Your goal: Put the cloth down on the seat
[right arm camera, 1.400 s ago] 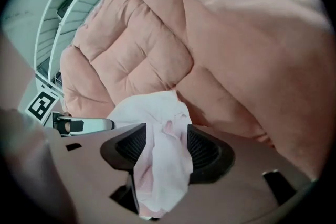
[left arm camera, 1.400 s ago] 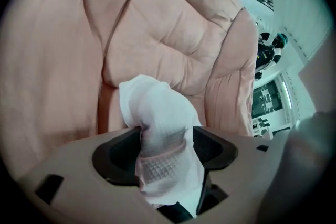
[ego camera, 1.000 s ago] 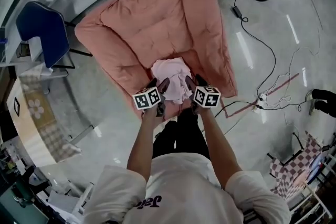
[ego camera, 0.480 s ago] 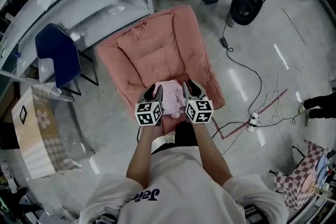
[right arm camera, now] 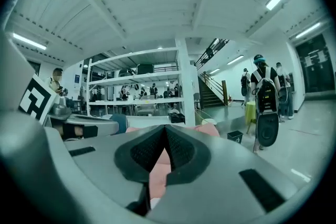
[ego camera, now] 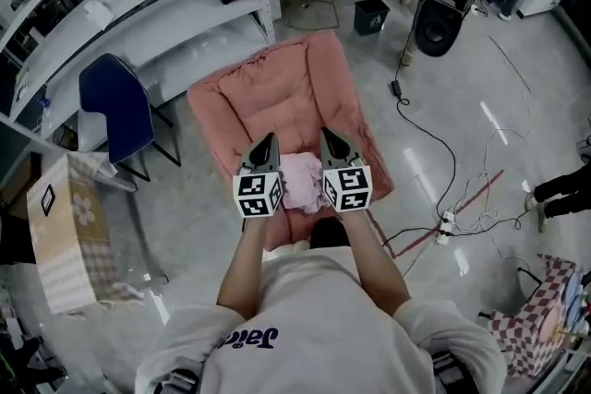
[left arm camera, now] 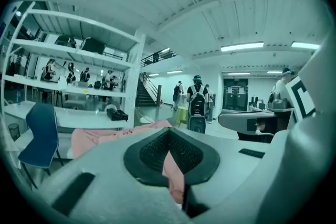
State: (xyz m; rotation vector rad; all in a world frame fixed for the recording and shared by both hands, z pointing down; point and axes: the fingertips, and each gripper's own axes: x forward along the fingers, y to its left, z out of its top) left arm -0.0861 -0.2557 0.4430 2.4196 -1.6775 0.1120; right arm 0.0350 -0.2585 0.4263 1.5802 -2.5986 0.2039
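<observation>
A pale pink cloth point(ego camera: 300, 181) lies crumpled at the front of the salmon padded seat point(ego camera: 277, 92). Both grippers are held up side by side over that front edge, pointing away from me. My left gripper point(ego camera: 268, 141) is shut with nothing in it, its tips just left of the cloth. My right gripper point(ego camera: 329, 136) is also shut and empty, just right of the cloth. In the left gripper view the left gripper point(left arm camera: 168, 134) shows closed jaws with only the seat point(left arm camera: 105, 136) beyond. The right gripper view has the right gripper point(right arm camera: 165, 129) closed the same way.
A blue chair point(ego camera: 115, 106) stands left of the seat, with white shelving point(ego camera: 138, 0) behind it. A patterned box point(ego camera: 60, 235) sits at the far left. A black bin point(ego camera: 371, 14), a black machine point(ego camera: 441, 9) and floor cables point(ego camera: 434, 152) lie to the right.
Both grippers were open at the cloth; they have let it go, shut, and lifted up and back. The cloth stays on the seat. My head view has risen.
</observation>
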